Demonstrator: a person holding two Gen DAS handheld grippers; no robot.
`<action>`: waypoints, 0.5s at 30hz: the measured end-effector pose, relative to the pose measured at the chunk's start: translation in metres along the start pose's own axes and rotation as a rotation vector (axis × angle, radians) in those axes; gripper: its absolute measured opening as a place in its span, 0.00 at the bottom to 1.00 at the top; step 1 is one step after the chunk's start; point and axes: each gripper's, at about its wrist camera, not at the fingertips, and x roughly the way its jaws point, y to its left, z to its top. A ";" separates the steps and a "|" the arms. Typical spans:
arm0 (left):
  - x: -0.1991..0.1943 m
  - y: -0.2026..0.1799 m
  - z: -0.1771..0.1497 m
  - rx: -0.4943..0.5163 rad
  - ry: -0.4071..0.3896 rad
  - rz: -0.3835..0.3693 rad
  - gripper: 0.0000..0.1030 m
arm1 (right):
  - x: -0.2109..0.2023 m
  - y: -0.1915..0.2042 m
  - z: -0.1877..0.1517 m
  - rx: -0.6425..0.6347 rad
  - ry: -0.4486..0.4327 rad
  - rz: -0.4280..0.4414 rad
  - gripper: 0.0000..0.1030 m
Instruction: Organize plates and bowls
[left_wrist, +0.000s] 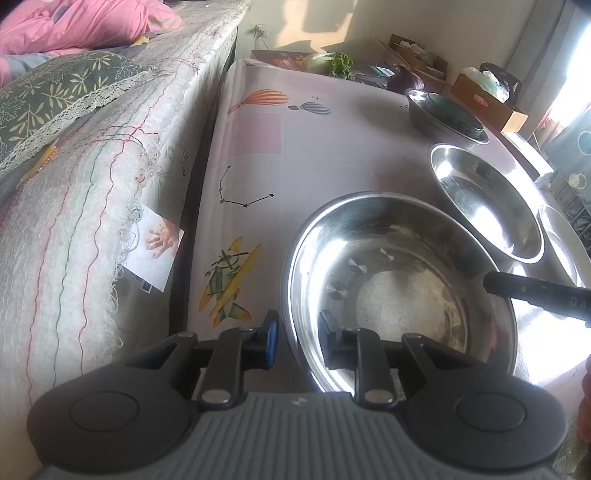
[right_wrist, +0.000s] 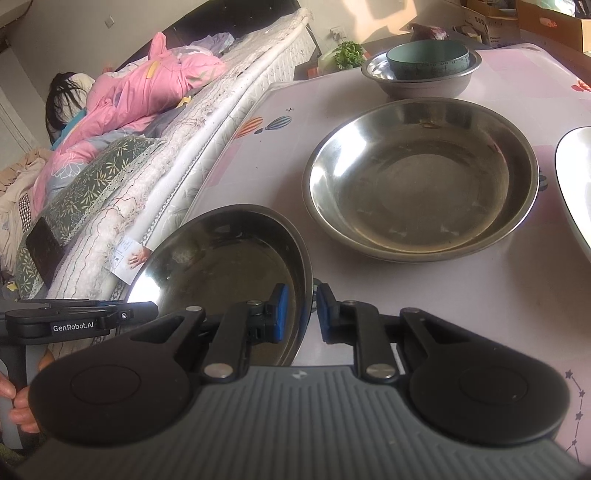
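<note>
Your left gripper (left_wrist: 297, 341): black linkage arms, silver rivet pins, two round black discs on a ribbed grey body with a small white logo. Blue pad on one finger (left_wrist: 272, 338). Right gripper (right_wrist: 299, 314): same build, blue pads on both fingers (right_wrist: 282, 308). White "GenRobot.AI" lettering on the left unit's side. Bare skin on your left hand (right_wrist: 16, 404).
</note>
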 end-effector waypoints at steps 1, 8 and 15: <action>0.002 0.000 0.000 0.004 0.004 0.001 0.24 | 0.001 0.000 0.000 -0.002 -0.002 -0.002 0.17; 0.004 -0.005 0.000 0.014 -0.007 0.013 0.24 | 0.009 0.003 -0.001 0.000 -0.006 -0.002 0.17; 0.002 -0.010 -0.004 0.033 -0.009 0.029 0.24 | 0.007 0.008 0.001 -0.019 -0.015 -0.012 0.17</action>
